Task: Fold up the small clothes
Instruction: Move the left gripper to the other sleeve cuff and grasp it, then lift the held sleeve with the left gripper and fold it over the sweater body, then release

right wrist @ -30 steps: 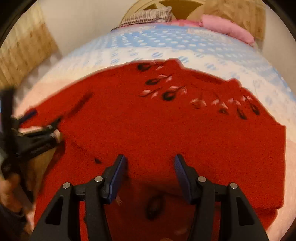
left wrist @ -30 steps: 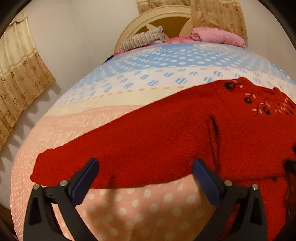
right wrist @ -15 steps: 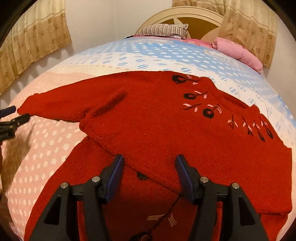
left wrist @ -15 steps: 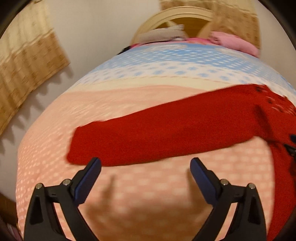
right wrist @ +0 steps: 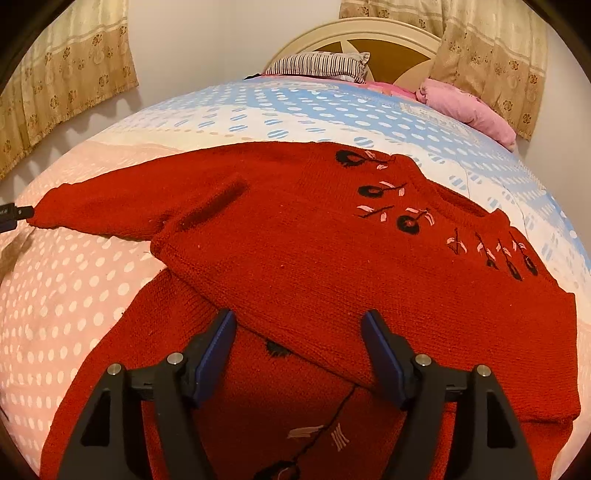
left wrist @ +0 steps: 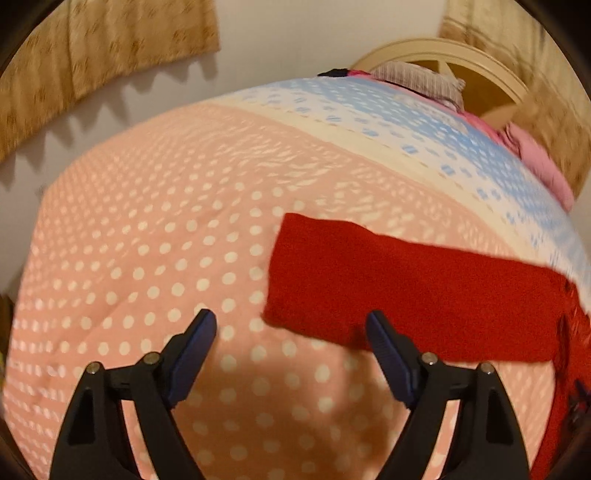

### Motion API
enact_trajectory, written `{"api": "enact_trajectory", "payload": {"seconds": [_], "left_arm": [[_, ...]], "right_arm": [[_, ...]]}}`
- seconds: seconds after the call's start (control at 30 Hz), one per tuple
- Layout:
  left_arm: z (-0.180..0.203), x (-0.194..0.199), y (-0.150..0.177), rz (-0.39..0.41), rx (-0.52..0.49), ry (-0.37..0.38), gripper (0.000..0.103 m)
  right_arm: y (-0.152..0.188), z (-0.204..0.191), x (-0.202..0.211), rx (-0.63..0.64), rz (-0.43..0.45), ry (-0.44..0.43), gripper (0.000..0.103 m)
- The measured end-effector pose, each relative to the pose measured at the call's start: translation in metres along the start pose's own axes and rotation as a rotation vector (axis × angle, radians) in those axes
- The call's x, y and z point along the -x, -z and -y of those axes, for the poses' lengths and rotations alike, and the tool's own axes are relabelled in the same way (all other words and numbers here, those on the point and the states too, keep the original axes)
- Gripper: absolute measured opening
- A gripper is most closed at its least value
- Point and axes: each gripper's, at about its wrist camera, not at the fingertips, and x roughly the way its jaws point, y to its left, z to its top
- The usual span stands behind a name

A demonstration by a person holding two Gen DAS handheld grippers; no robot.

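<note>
coarse-knit red sweater (right wrist: 332, 258) on dotted quilt (left wrist: 147, 258); left gripper (left wrist: 291, 325) spread, narrowing, right gripper (right wrist: 299, 325) widening, both empty

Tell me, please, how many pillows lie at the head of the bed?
2: a striped pillow left against the headboard, and a pink pillow to its right. More may be hidden.

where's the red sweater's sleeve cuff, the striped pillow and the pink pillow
sleeve cuff (left wrist: 284, 273), left wrist view, square end of the outstretched sleeve
striped pillow (right wrist: 317, 65), right wrist view, its middle
pink pillow (right wrist: 469, 105), right wrist view, its top
</note>
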Motion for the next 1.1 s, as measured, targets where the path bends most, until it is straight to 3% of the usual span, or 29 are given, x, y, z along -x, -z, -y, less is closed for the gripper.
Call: {"api": "enact_trajectory", "payload": {"seconds": [0.07, 0.13, 0.47, 0.57, 0.63, 1.1], "left_arm": [[-0.008, -0.007, -0.007, -0.016, 0.050, 0.022, 0.084], [-0.011, -0.014, -0.010, -0.036, 0.083, 0.035, 0.072], [-0.001, -0.027, -0.020, -0.026, 0.075, 0.059, 0.070], [0.005, -0.028, -0.020, -0.020, 0.050, 0.075, 0.044], [0.008, -0.028, -0.020, -0.029, 0.035, 0.097, 0.017], [0.025, 0.024, -0.034, 0.054, -0.014, 0.177, 0.013]], "right_arm": [[0.000, 0.001, 0.000, -0.002, 0.002, -0.002, 0.072], [0.000, 0.001, 0.000, 0.000, 0.002, 0.000, 0.072], [0.001, 0.000, 0.002, 0.005, 0.006, 0.007, 0.072], [0.001, -0.001, 0.003, 0.007, 0.007, 0.010, 0.072], [0.001, -0.001, 0.003, 0.008, 0.008, 0.013, 0.072], [0.000, 0.000, 0.000, -0.010, 0.002, 0.017, 0.078]]}}
